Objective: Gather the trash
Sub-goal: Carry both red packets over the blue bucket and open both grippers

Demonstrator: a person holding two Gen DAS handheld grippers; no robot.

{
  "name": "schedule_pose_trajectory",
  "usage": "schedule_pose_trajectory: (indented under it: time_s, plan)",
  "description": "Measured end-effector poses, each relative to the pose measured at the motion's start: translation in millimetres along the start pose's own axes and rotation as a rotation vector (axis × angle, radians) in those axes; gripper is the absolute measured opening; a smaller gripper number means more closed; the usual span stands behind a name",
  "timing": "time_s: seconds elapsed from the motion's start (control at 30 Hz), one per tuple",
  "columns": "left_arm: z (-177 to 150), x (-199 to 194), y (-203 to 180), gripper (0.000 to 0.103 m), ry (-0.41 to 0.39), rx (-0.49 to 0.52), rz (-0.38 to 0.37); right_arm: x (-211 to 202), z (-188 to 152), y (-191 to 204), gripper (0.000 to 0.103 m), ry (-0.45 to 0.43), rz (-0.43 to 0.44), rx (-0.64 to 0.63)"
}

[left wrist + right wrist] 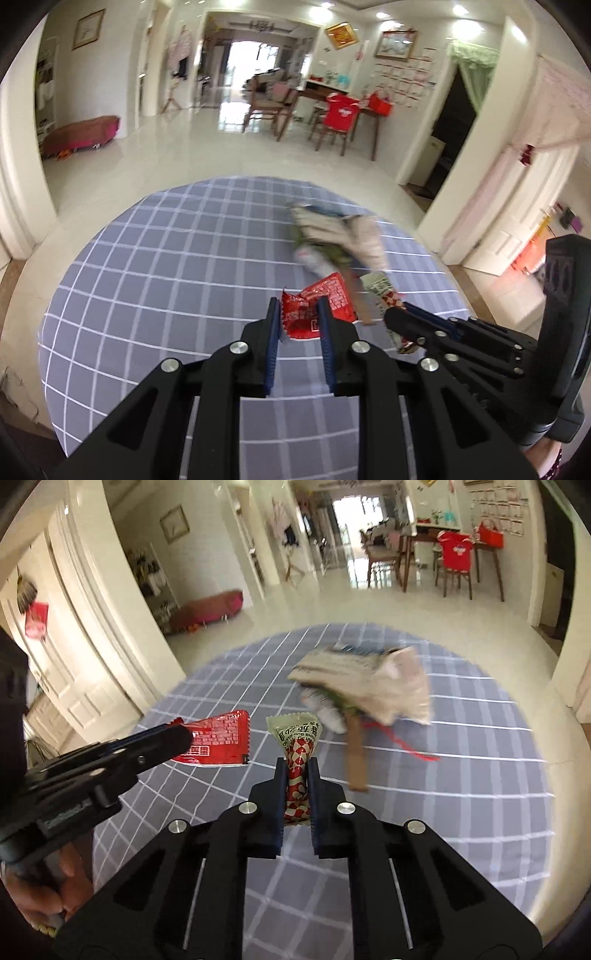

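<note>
Round table point(147, 280) with grey checked cloth; its left half is bare out to the rim. Left gripper point(299, 306) straddles the red wrapper point(317, 306), jaws narrow, grip not certain. Just right, right gripper point(297, 771) is clamped on the red-white candy wrapper point(297, 753). Behind them, a blurred trash pile point(362, 686) sits toward the far-right edge.

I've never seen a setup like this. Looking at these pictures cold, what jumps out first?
Two black grippers dominate: the left gripper pinches a bright red wrapper, and the right gripper is clamped on a green and red-checked wrapper. Both are over a round table with a grey-blue checked cloth. Further back on it lies a blurred heap of crumpled packets.
</note>
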State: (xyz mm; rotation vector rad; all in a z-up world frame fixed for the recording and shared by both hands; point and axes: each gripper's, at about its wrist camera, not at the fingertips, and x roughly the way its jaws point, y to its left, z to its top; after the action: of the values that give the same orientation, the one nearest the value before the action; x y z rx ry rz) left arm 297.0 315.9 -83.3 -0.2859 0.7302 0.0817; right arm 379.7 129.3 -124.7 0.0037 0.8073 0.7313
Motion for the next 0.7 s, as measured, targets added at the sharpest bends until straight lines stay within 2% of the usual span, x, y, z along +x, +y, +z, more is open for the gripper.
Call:
schedule_pose_trajectory:
  time_s: [0.13, 0.33, 0.53, 0.7]
  plan:
    - [-4, -4, -43, 0.02, 0.006, 0.063, -0.063, -54, -14, -39, 0.011, -0.071, -0.017, 0.058]
    - [-26, 4, -135, 0.02, 0.051, 0.193, -0.174, -121, -50, -103, 0.011, -0.144, -0.083, 0.157]
    - [-63, 36, -245, 0.02, 0.141, 0.356, -0.275, -177, -101, -178, 0.011, -0.206, -0.192, 0.281]
    - [-95, 74, -320, 0.02, 0.237, 0.448, -0.34, -209, -146, -235, 0.011, -0.244, -0.279, 0.401]
